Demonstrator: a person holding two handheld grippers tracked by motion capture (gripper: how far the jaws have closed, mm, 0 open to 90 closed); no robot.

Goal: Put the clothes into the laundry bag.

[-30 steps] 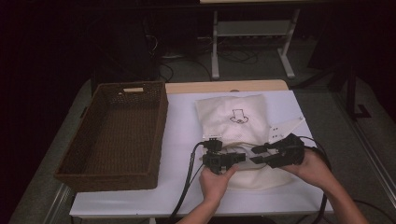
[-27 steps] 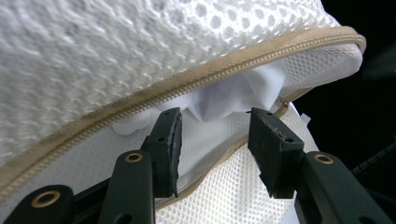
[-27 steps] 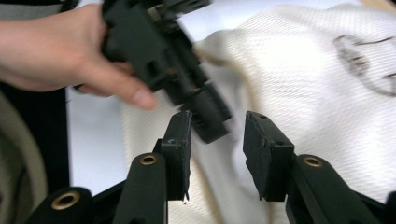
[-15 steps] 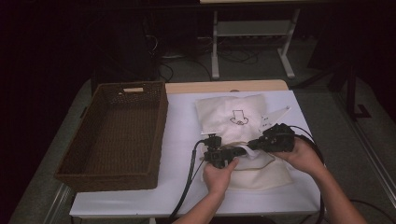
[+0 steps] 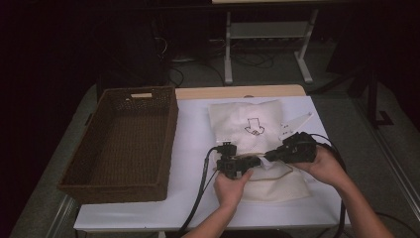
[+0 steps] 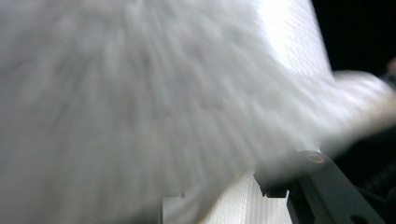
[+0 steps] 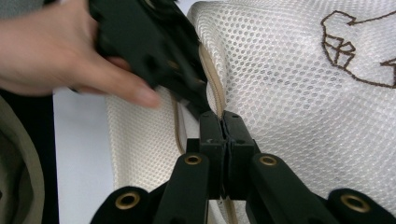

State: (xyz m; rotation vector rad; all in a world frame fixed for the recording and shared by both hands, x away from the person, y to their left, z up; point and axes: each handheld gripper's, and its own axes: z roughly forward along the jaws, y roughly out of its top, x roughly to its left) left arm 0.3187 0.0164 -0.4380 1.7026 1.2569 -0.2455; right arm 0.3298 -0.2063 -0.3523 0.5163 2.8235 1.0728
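- My right claw [image 7: 223, 122] is clenched on the beige zipper edge of the white mesh laundry bag [image 5: 250, 130], jaws pressed together with the mesh between them
- The bag lies flat on the white bench [image 5: 190, 129], just right of the brown wicker basket [image 5: 124, 141], an embroidered outline on its upper half
- My left claw [image 5: 250, 161] has just been opening again; it sits at the bag's zipper beside the right one, blurred mesh against its camera, so I cannot tell whether it grips
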